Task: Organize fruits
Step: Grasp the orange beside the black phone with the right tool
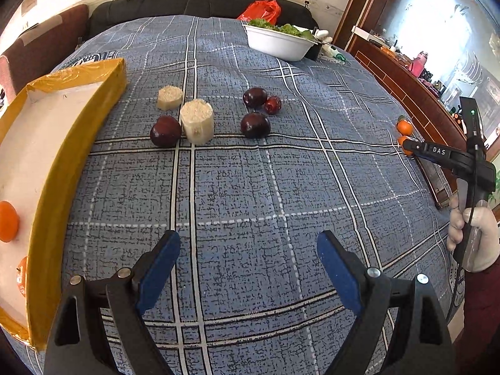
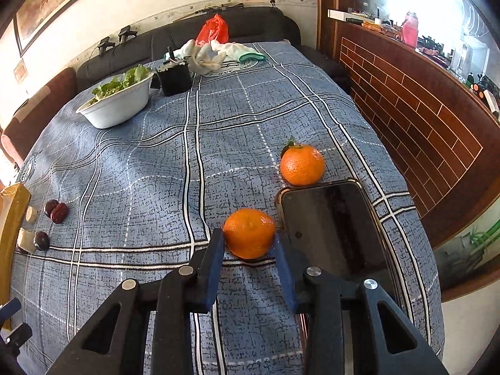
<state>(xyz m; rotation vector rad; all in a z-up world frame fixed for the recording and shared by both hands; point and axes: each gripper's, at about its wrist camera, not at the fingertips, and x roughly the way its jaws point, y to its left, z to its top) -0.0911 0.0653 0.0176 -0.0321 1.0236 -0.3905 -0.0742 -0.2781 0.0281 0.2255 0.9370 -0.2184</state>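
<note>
Orange mandarins (image 1: pixel 7 221) sit in my yellow box (image 1: pixel 56 168) at the table's left edge; my left gripper (image 1: pixel 248 251) hangs spread over bare cloth. Plums (image 1: pixel 255 125) wait mid-table. By the right edge, my right gripper (image 2: pixel 250 239) brackets a mandarin (image 2: pixel 249 232) beside the phone (image 2: pixel 331 228), blue pads (image 2: pixel 215 259) touching its sides.

one boxed orange (image 1: pixel 22 276) half hidden by box wall (image 1: pixel 47 218).

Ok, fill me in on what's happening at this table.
A person is sorting fruit into a yellow-edged box, where two oranges already lie. The right gripper has its jaws around an orange beside a phone. The left gripper hangs open over the plaid cloth.
</note>
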